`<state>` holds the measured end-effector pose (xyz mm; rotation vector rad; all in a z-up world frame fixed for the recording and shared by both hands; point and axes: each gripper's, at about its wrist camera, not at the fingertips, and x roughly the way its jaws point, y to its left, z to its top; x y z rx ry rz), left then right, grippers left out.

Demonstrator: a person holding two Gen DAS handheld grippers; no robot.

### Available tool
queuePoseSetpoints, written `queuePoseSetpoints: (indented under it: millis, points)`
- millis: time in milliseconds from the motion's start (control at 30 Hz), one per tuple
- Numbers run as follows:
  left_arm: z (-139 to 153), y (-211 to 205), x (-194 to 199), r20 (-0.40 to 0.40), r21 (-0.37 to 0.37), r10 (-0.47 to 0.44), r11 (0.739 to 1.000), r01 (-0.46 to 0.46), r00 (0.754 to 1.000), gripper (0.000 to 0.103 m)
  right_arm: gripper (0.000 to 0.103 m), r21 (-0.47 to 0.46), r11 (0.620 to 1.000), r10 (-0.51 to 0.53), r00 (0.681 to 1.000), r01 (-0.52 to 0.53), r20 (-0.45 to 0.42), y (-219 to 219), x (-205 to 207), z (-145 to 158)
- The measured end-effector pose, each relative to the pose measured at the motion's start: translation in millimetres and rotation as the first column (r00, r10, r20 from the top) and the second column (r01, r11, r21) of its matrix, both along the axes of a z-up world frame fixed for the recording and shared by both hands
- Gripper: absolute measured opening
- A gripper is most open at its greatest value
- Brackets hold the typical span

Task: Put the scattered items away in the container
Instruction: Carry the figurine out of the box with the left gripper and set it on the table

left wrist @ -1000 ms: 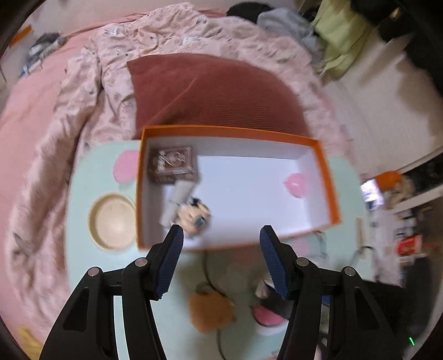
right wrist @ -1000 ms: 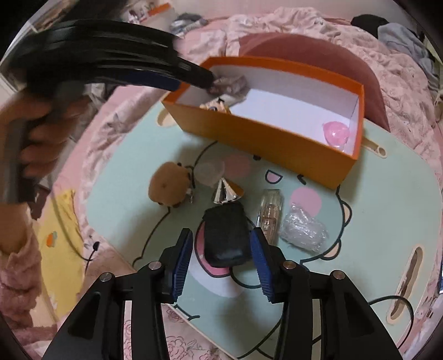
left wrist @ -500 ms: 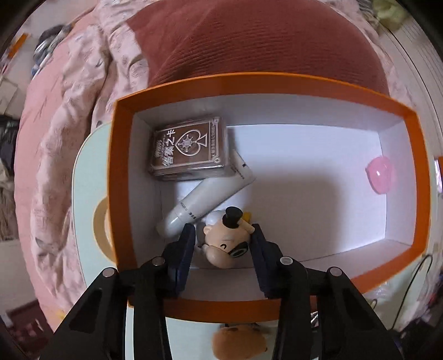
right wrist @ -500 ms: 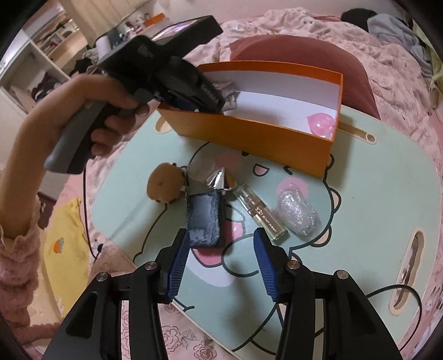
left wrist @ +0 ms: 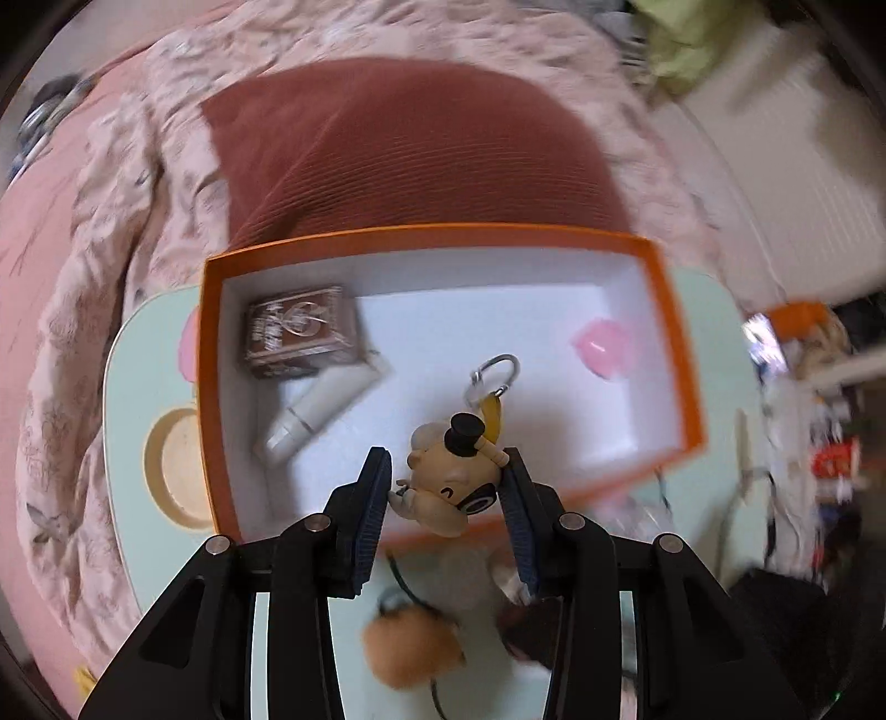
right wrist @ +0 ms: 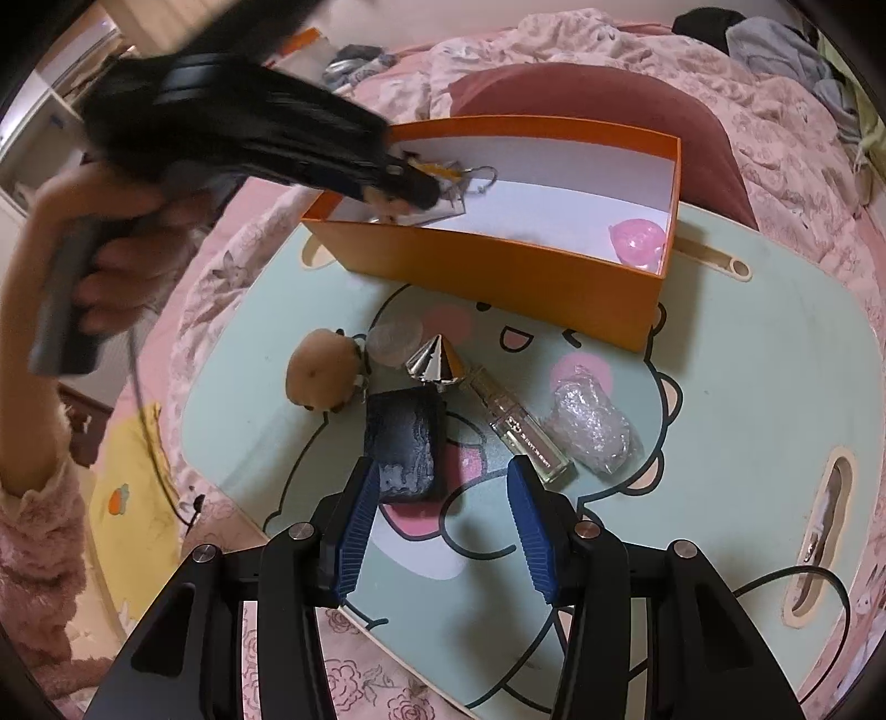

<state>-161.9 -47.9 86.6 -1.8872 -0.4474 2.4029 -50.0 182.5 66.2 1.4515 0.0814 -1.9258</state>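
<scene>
A pale mint lap table (right wrist: 775,387) printed with a cartoon face sat on a bed covered by a pink floral quilt (right wrist: 609,55). A ribbed, rust-red cushion (left wrist: 410,155) lay just behind it. Crumpled clothes, grey-blue (right wrist: 775,39) and lime green (left wrist: 681,39), were heaped at the far side. Shelving (right wrist: 33,138) stood at the left edge, blurred, under soft indoor light.
</scene>
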Motion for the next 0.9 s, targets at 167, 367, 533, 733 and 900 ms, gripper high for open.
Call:
queuePoseSetpoints:
  millis: [167,367,533,733,900]
  points:
    - [20,7,39,-0.071,0.04,-0.043,0.998,0.046,0.997,0.038,0.047,0.01,1.0,-0.012,1.0,0.011,0.016,-2,-3,-6]
    - [24,6,76,-0.123,0.089,-0.059,0.994,0.07,0.991,0.018,0.047,0.018,1.0,-0.024,0.999,0.024,0.027,-2,-7,-8]
    - [24,-3,86,-0.153,0.034,-0.029,0.999,0.035,0.988,0.019,0.047,0.011,0.999,-0.036,0.999,0.036,0.019,0,-9,-3]
    - [13,-24,104,-0.184,0.056,0.063,0.997,-0.053,0.981,0.039,0.047,-0.004,0.997,-0.079,0.997,0.079,-0.013,3,-18,19]
    - [-8,-35,131,-0.199,0.037,0.164,0.986,-0.16,0.966,0.045,0.047,-0.022,0.992,-0.126,0.992,0.125,-0.023,-25,-46,49]
